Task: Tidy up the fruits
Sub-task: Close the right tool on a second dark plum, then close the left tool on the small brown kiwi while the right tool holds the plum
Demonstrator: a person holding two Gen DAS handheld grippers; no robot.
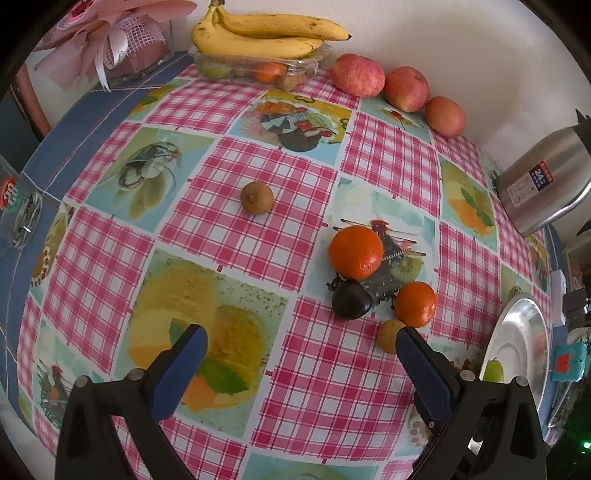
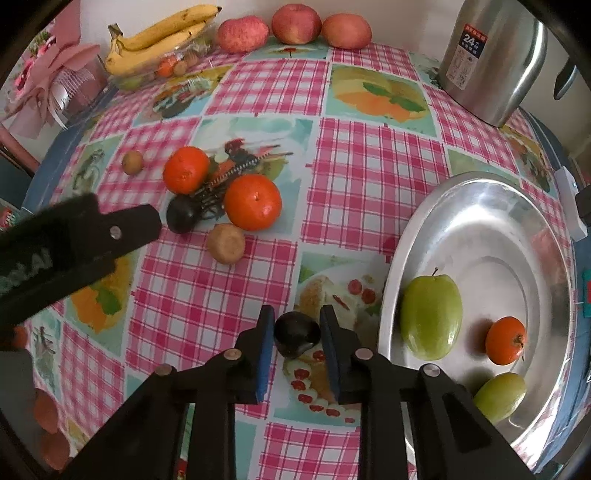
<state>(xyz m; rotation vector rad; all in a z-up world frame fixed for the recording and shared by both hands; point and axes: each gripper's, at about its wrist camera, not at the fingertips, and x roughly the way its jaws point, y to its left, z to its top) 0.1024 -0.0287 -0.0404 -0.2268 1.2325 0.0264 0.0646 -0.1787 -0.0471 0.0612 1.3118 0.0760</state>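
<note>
In the left wrist view, the left gripper (image 1: 301,341) hangs over the checked worktop (image 1: 258,236) with its blue-padded fingers (image 1: 184,363) wide apart and nothing between them. At the upper middle of the frame a bunch of bananas (image 1: 266,33) lies on a clear tray (image 1: 255,68), and to its right three apples (image 1: 399,88) stand in a row along the wall. A small brown fruit (image 1: 256,197) sits alone near the centre. Right of centre two oranges (image 1: 356,251), a dark plum (image 1: 351,299) and a second brown fruit (image 1: 389,336) form a loose cluster, the brown one just beside the right-hand finger. A steel kettle (image 1: 543,177) stands at the right edge.

In the right wrist view, the same cluster lies left of centre. At lower centre the right gripper (image 2: 297,334) has its fingers (image 2: 264,350) clamped on another dark plum (image 2: 295,332), over the worktop just left of the silver plate (image 2: 495,221). The plate fills the right of the frame and carries two green fruits (image 2: 432,317) and a small orange (image 2: 505,339).
</note>
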